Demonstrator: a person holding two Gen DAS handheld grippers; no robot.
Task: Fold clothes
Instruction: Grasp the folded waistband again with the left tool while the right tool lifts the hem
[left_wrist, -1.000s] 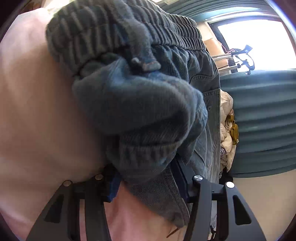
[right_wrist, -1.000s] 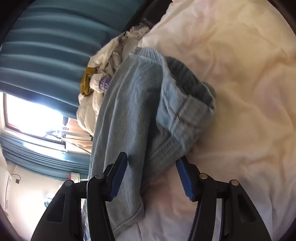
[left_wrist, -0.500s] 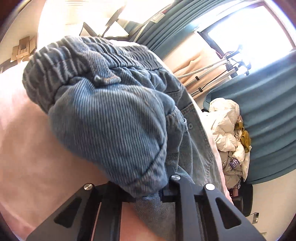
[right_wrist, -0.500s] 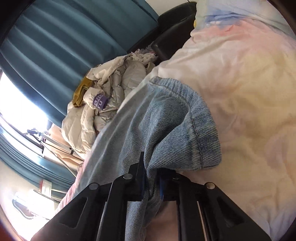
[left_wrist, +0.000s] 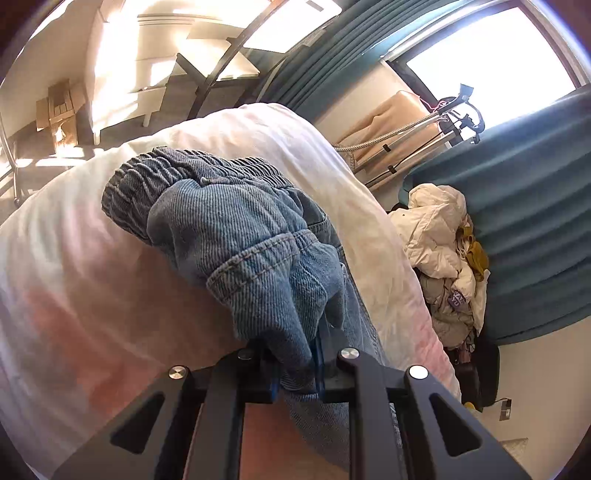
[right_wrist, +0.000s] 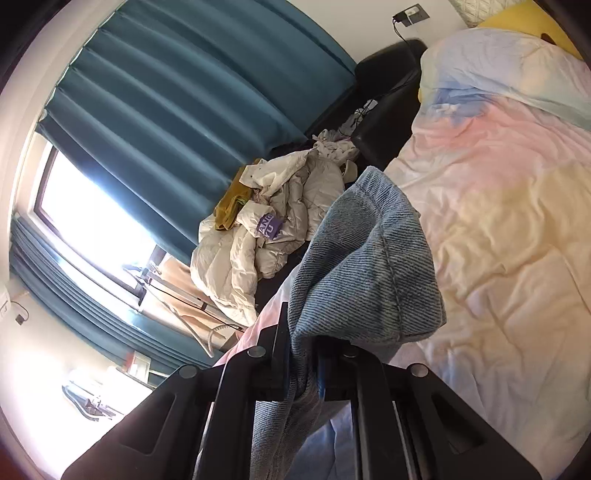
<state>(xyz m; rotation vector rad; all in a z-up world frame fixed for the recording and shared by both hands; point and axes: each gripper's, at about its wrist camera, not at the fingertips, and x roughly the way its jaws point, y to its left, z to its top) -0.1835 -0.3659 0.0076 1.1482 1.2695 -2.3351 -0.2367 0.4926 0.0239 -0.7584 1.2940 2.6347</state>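
Blue denim trousers (left_wrist: 243, 236) with an elastic waistband lie bunched on the pale bed cover (left_wrist: 74, 280). My left gripper (left_wrist: 297, 369) is shut on a fold of the denim near the waist and holds it above the bed. In the right wrist view my right gripper (right_wrist: 301, 369) is shut on a hemmed leg end of the same trousers (right_wrist: 369, 266), which drapes up over the fingers and hangs down below them. The pads of both grippers are mostly hidden by cloth.
A heap of pale jackets and other clothes (right_wrist: 273, 229) (left_wrist: 443, 258) lies beside the bed against teal curtains (right_wrist: 177, 103). A bright window (left_wrist: 491, 62) and a metal stand (left_wrist: 424, 133) are near it. A dark chair (right_wrist: 388, 110) stands past the heap.
Both grippers went from open around the denim to shut on it, then rose, lifting the cloth off the bed. More of the room and less of the bed shows now.
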